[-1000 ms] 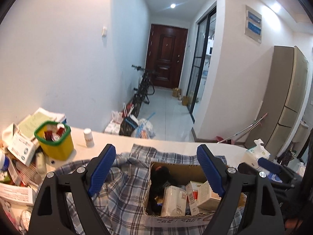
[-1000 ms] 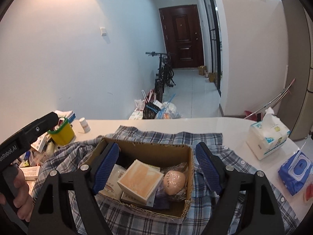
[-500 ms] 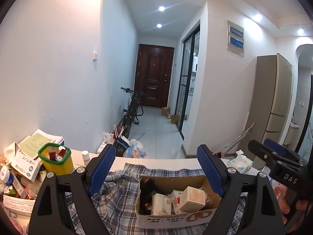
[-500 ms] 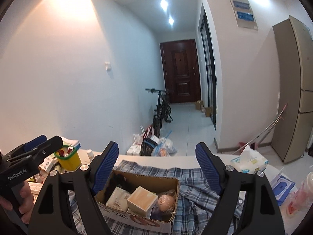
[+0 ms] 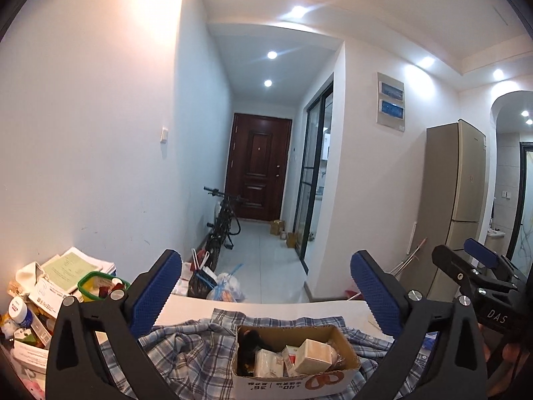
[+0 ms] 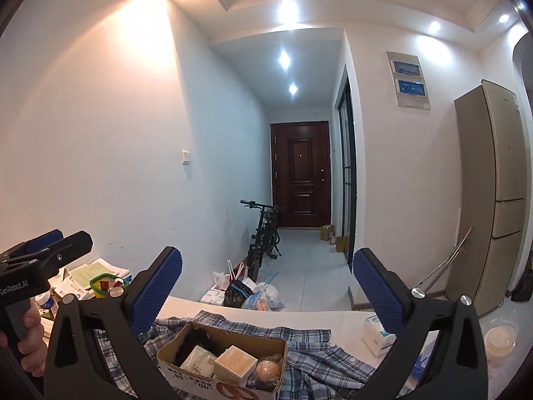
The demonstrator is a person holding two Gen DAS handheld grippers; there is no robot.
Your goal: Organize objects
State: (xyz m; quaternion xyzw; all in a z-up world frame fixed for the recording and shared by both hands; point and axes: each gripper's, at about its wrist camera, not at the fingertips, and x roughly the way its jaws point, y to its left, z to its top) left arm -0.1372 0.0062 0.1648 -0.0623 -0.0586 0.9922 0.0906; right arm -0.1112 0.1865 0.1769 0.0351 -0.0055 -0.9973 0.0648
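A cardboard box (image 5: 346,343) full of small packets stands on a plaid shirt (image 5: 186,350) on the white table; it also shows in the right wrist view (image 6: 173,350). A beige carton (image 6: 235,363) and a round pale object (image 6: 268,368) lie inside it. My left gripper (image 5: 266,293) is open and empty, held high and back from the box. My right gripper (image 6: 266,286) is open and empty, likewise raised above the box. Each gripper shows at the edge of the other's view.
A yellow tub with a green rim (image 5: 100,286) and piles of medicine boxes and papers (image 5: 43,296) crowd the table's left end. A tissue pack (image 6: 378,333) and a plastic cup (image 6: 499,336) sit at the right. A bicycle (image 6: 265,233) stands in the hallway beyond.
Both grippers have risen and pulled back from the box, tilting upward. The box now sits lower and smaller in both views. Both stay open and empty.
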